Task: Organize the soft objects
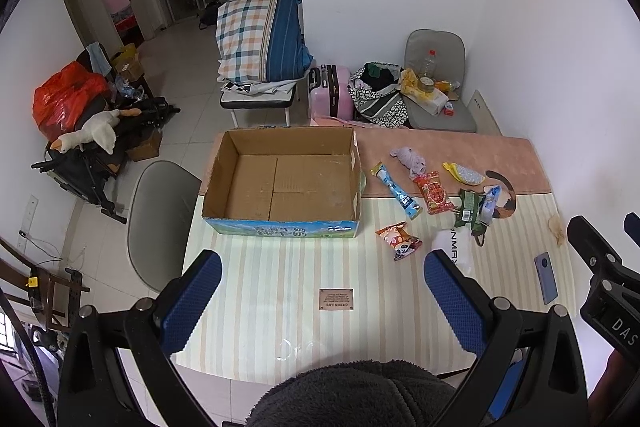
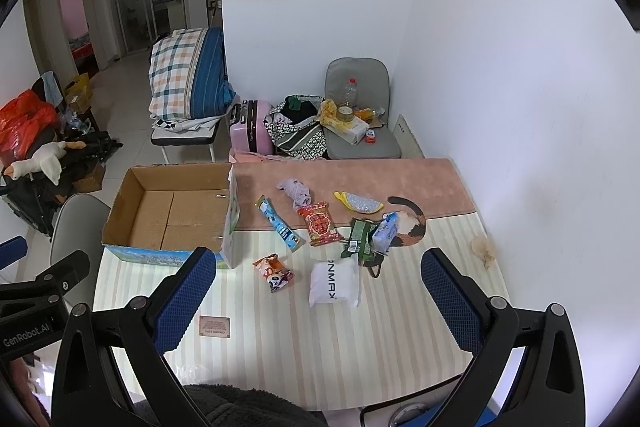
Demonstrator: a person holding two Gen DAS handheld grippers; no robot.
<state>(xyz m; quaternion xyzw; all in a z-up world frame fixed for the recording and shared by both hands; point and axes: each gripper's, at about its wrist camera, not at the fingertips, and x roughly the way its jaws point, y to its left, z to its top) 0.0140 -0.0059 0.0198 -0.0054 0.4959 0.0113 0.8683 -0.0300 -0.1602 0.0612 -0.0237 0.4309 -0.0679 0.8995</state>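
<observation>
An empty cardboard box (image 1: 280,183) (image 2: 172,211) stands on the table's far left. To its right lie soft packets: a blue tube pack (image 2: 278,223), a red snack pack (image 2: 320,223), an orange snack pack (image 2: 274,273), a green pack (image 2: 358,237), a white pouch (image 2: 334,283), a lilac cloth (image 2: 296,191) and a yellow-grey pouch (image 2: 360,202). My left gripper (image 1: 320,301) is open and empty above the near table. My right gripper (image 2: 316,297) is open and empty, above the white pouch.
A striped and pink mat (image 2: 280,339) covers the table. A blue phone (image 1: 546,277) lies at its right edge. A crumpled tissue (image 2: 482,249) lies near the wall. A grey chair (image 1: 160,219) stands left of the table. More chairs and bags stand behind.
</observation>
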